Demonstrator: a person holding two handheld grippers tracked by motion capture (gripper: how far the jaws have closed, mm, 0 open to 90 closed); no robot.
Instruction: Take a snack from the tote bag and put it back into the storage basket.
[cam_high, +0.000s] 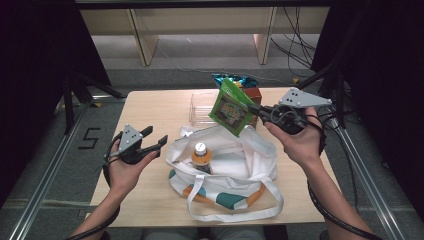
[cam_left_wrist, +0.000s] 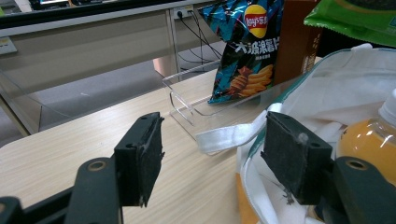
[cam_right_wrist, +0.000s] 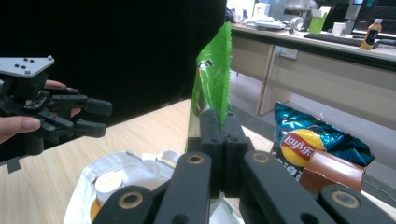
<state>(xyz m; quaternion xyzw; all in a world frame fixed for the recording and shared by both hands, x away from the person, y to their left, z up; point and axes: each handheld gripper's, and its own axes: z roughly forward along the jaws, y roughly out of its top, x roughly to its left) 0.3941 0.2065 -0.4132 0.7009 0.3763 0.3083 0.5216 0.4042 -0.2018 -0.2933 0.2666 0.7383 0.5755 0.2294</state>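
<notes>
- The right gripper (cam_high: 255, 109) has its fingers (cam_right_wrist: 211, 135) closed on a green snack bag (cam_high: 230, 106), pinching one edge and holding it in the air above the white tote bag (cam_high: 250, 165), at about 1 o'clock from the bag's mouth.
- The left gripper (cam_high: 155, 140) rests at 9 o'clock of the tote bag, fingers (cam_left_wrist: 140, 158) apart and empty, just beside the rim.
- An orange drink bottle (cam_high: 201, 156) stands inside the tote bag.
- A blue chip bag (cam_left_wrist: 247, 46) leans in a clear tray (cam_high: 200, 107) at 12 o'clock on the worktop (cam_high: 150, 107).
</notes>
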